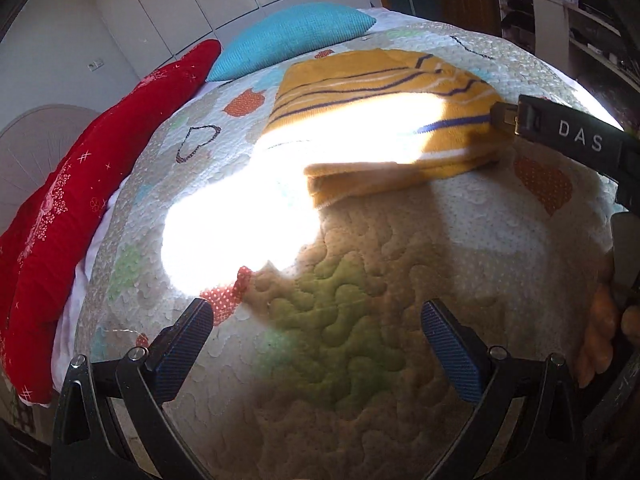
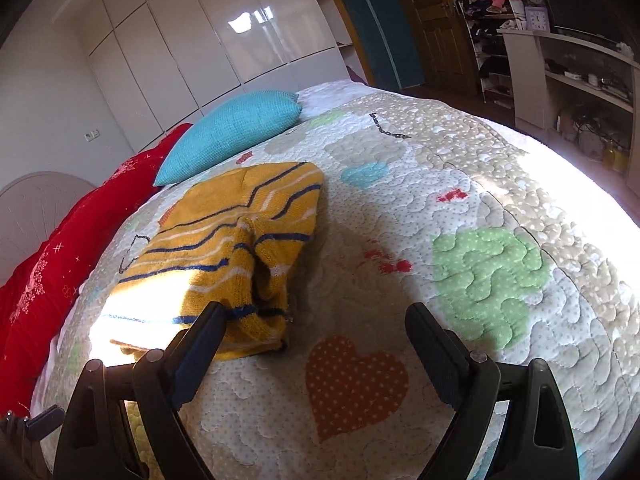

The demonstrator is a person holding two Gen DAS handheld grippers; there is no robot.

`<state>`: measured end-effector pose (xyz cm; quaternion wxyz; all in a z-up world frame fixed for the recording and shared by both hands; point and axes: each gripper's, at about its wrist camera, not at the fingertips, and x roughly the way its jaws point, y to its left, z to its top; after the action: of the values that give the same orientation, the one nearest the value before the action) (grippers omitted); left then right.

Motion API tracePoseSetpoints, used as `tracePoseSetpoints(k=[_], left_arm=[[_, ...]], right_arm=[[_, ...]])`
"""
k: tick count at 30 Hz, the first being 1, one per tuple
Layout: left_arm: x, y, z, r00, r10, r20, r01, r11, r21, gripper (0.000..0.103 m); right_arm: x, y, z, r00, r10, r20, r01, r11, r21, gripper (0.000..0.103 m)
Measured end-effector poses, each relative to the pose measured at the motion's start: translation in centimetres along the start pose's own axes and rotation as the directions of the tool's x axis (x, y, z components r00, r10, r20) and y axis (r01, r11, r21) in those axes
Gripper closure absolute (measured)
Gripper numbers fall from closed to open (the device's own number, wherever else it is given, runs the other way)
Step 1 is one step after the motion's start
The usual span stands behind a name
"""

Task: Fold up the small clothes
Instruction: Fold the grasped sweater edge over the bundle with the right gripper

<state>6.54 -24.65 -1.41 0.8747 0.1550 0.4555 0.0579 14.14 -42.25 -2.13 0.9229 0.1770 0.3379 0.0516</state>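
Note:
A small mustard-yellow knitted sweater [image 1: 384, 120] with navy and white stripes lies folded on the quilted bedspread [image 1: 360, 320]. It also shows in the right wrist view [image 2: 236, 248], left of centre. My left gripper [image 1: 318, 338] is open and empty, above the quilt, well short of the sweater. My right gripper [image 2: 316, 338] is open and empty; its left finger [image 2: 204, 344] overlaps the sweater's near corner. In the left wrist view the right gripper's finger [image 1: 506, 116] sits at the sweater's right edge.
A turquoise cushion [image 2: 232, 136] and a long red cushion [image 2: 60, 264] lie along the far left of the bed. White wardrobes [image 2: 224, 48] stand behind. Shelves [image 2: 580, 80] and a wooden door [image 2: 432, 28] are at the right. A bright sun patch [image 1: 240, 224] washes out part of the quilt.

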Motion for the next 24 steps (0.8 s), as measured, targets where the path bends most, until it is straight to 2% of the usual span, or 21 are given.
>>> tracePoseSetpoints(k=[8,16,24], left_arm=[[1.2,-1.8,0.1,0.999,-0.038,-0.037,0.039,0.999,0.024,0.0],[2.6,-1.0,0.2,0.991,-0.103,-0.089,0.098,0.994,-0.054,0.0],[2.9,-1.0,0.0,0.989,-0.116,-0.095,0.107,0.99,-0.092,0.0]], right_arm=[[0.0,-0.7,0.2,1.0,-0.011,-0.01,0.011,1.0,0.018,0.009],[0.7,-1.4,0.1,0.999,0.013,-0.046,-0.01,0.998,0.061,0.009],[1.1,-1.5,0.1,0.998,0.014,-0.057,-0.011,0.998,0.069,0.008]])
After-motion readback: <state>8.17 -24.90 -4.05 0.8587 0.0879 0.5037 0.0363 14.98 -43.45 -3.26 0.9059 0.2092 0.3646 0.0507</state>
